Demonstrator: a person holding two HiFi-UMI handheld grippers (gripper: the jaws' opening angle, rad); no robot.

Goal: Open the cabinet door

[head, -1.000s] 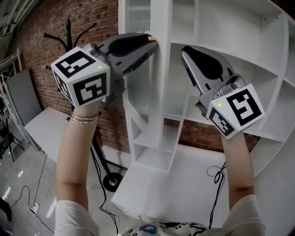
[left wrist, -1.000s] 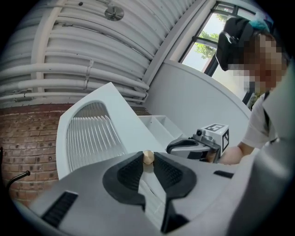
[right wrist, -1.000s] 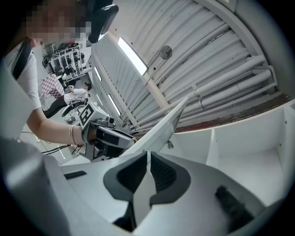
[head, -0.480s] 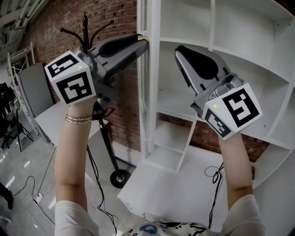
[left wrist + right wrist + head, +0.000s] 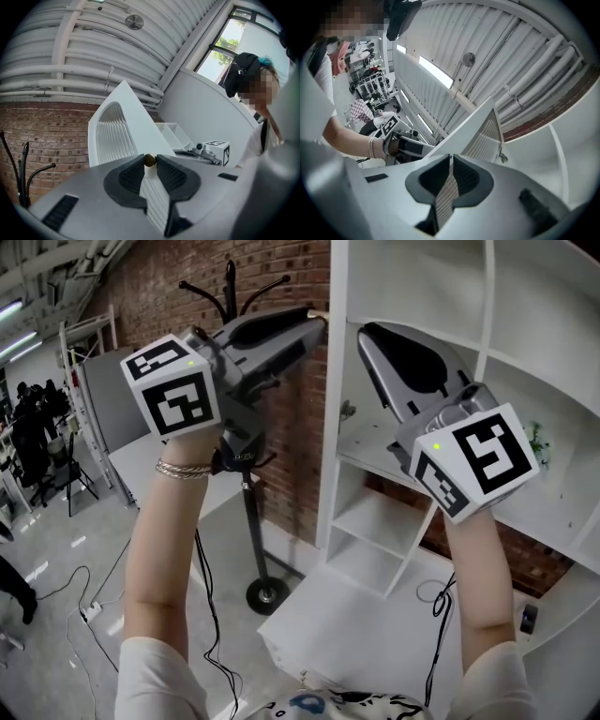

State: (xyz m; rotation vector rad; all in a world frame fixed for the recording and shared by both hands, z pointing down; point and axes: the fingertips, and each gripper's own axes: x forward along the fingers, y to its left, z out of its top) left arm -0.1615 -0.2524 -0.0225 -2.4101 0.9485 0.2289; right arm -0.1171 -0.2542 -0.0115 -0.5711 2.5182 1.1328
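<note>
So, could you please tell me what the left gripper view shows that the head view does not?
Only the left gripper view shows the cabinet door's ribbed panel and the brass knob sitting between the pads of the left gripper, whose jaws have just been opening. Only the head view shows that gripper's marker cube, the bracelet and the grey floor. Both show the right gripper, the coat stand and the brick wall.
</note>
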